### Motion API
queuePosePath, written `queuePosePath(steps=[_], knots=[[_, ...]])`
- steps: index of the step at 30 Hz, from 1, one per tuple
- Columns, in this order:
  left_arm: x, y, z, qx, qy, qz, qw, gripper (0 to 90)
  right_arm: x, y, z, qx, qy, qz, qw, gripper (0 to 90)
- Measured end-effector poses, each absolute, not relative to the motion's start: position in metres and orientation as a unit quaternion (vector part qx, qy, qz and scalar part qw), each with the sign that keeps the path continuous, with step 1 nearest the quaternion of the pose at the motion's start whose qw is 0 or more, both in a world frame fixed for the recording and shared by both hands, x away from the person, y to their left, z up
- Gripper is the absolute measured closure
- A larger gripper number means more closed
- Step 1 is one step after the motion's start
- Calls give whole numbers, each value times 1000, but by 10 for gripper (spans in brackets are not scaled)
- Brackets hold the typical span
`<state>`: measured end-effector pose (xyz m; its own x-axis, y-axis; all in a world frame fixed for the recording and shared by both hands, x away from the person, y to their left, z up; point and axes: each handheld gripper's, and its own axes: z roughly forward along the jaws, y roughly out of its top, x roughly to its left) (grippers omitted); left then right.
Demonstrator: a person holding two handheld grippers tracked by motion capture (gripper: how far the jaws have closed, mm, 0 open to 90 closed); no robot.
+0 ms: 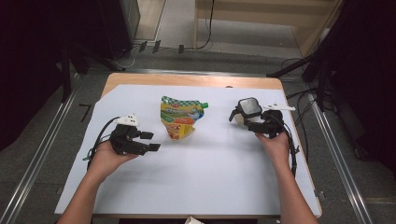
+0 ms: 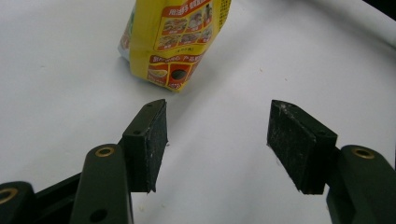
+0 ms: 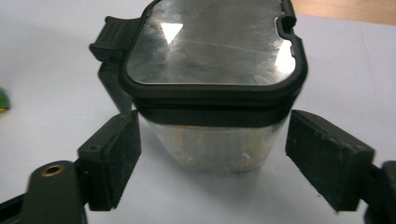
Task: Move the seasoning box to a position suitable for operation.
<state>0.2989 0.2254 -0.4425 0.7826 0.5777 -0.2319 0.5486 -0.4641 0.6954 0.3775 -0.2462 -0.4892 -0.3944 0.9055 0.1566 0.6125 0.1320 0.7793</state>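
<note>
A white sheet (image 1: pixel 210 172) is spread over the bench (image 1: pixel 187 80). On it, the left tool (image 1: pixel 150 141) is held in the left hand (image 1: pixel 105 158), its jaws set wide apart with nothing between them. A yellow pouch (image 1: pixel 180 119) with a green cap is laid flat near the middle of the sheet, just beyond and to the right of that tool; in the left gripper view the pouch (image 2: pixel 175 39) is seen ahead of the jaws, apart from them.

At the right side of the sheet, the right tool (image 1: pixel 243 122) is held in the right hand (image 1: pixel 275 142). A clear jar (image 3: pixel 212 93) with a black-rimmed lid is stood upright between its jaws. The jaws are spread to either side of the jar's body and are not closed on it; whether the left one touches cannot be told.
</note>
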Motion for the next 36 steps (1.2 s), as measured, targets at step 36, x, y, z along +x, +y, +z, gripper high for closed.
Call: queuePosePath(steps=[36], knots=[[297, 218, -449, 857, 331, 3, 394, 387, 408, -218, -519, 502, 724, 401, 252, 153]])
